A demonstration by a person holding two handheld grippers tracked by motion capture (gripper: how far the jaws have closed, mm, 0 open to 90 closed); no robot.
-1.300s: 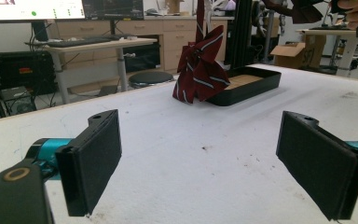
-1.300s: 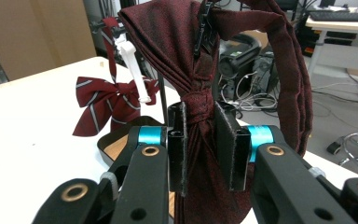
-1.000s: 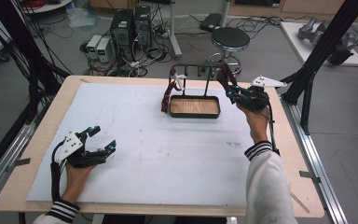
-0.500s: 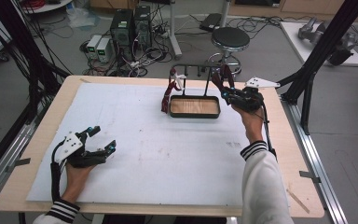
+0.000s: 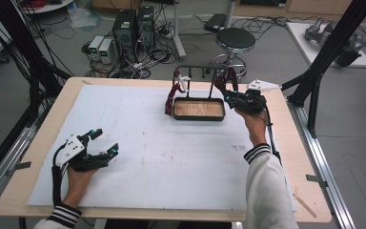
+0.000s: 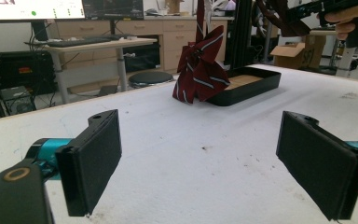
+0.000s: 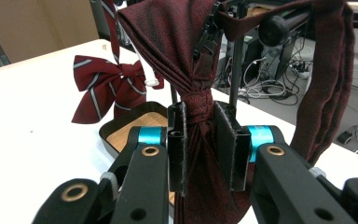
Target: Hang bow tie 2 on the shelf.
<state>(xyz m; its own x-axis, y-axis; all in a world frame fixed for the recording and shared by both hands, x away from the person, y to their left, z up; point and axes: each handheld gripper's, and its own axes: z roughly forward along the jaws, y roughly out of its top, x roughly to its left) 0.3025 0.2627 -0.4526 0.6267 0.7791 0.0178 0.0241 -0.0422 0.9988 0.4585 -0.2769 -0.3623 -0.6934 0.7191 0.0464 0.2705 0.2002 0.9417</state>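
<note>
Dark red bow tie (image 7: 193, 70): plain fabric, gathered at a central knot, hanging at the right end of the rack (image 5: 201, 68), at about one o'clock from the table's centre in the high view. Its neck band (image 7: 326, 79) drapes over the black bar above.

Right gripper (image 7: 207, 144): jaws pressed together on the bow tie's knot, one pad on each side, fabric bulging above and below. Seen in the high view (image 5: 228, 93) at the tray's right end, held by the person's right hand (image 5: 252, 121).

Striped bow tie (image 7: 105, 88): red with pale stripes, hanging at the rack's left end, at ten o'clock from the gripped knot, apart from it.

Tray (image 5: 198, 109): black rim, wooden floor, under the rack, near the table's far edge.

Left gripper (image 6: 198, 158): jaws wide apart, nothing between them, low over the white table cover (image 5: 162, 157); at eight o'clock on the table, well apart from the tray.
</note>
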